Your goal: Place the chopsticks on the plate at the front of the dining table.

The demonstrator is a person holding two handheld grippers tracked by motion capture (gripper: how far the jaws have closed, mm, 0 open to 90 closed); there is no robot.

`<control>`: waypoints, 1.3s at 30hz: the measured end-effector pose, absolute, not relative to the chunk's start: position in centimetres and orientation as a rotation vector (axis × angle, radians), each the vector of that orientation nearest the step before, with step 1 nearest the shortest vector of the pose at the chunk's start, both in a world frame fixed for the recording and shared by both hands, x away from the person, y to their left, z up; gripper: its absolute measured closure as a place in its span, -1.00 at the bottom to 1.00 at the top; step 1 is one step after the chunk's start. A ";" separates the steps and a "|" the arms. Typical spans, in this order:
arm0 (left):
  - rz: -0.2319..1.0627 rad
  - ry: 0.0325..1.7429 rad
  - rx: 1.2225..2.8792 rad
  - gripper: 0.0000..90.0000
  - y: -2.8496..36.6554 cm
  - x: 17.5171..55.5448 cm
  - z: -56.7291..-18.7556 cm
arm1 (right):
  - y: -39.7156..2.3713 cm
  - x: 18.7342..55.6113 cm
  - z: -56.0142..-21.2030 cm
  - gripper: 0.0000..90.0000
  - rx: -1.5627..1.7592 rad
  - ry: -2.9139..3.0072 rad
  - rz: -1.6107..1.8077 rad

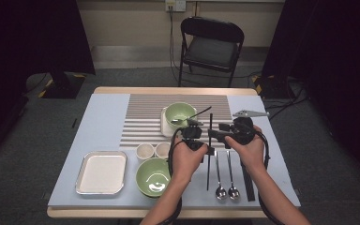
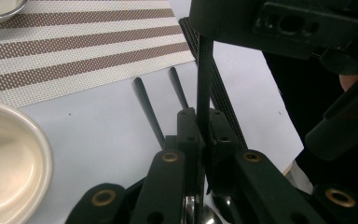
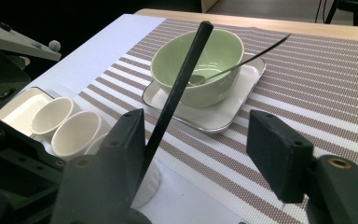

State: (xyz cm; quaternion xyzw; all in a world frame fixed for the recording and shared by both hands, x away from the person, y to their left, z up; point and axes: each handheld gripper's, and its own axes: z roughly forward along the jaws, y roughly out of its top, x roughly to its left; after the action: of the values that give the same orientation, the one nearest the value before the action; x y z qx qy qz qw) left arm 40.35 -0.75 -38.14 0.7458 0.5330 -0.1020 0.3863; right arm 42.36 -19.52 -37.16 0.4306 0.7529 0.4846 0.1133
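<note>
Your left gripper point(image 1: 201, 146): jaws clamped on black chopstick point(image 1: 210, 140), upright, just right of two white cups point(image 1: 153, 150). Your right gripper point(image 1: 218, 132): jaws wide, chopstick between, unpressed. Chopstick likely light, stiff, slippery; grip mid-shaft.

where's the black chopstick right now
In the high view the black chopstick stands near upright right of centre, clamped in the left gripper, above the table beside the two spoons; the right gripper, jaws open, is alongside.
</note>
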 end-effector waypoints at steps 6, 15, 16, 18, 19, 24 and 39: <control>-0.273 1.364 1.895 0.91 -0.6 40.3 -38.3 | -19.5 42.5 -37.6 -0.33 1.247 2.218 1.410; -0.280 1.371 1.905 0.91 -0.5 40.2 -38.4 | -19.5 42.6 -38.3 -0.46 1.232 2.233 1.395; -0.278 1.370 1.908 0.91 -0.5 40.2 -38.4 | -19.6 42.6 -38.4 -0.48 1.235 2.232 1.391; -0.278 1.371 1.907 0.91 -0.5 40.2 -38.4 | -19.6 42.6 -38.5 -0.48 1.236 2.235 1.390; -0.280 1.372 1.904 0.91 -0.5 40.2 -38.4 | -19.7 42.7 -38.5 -0.49 1.231 2.236 1.392; -0.289 1.361 1.913 0.91 -0.5 40.2 -38.5 | -19.7 42.7 -38.6 -0.53 1.236 2.242 1.372; -0.307 1.377 1.923 0.91 -0.4 40.3 -38.5 | -19.7 42.5 -38.5 -0.55 1.213 2.254 1.365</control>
State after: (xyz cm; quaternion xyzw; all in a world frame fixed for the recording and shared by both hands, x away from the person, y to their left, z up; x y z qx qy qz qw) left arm 40.27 -0.35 -38.48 0.7492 0.5365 -0.1197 0.3695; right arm 42.54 -19.72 -38.49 0.4150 0.7714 0.4672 0.1202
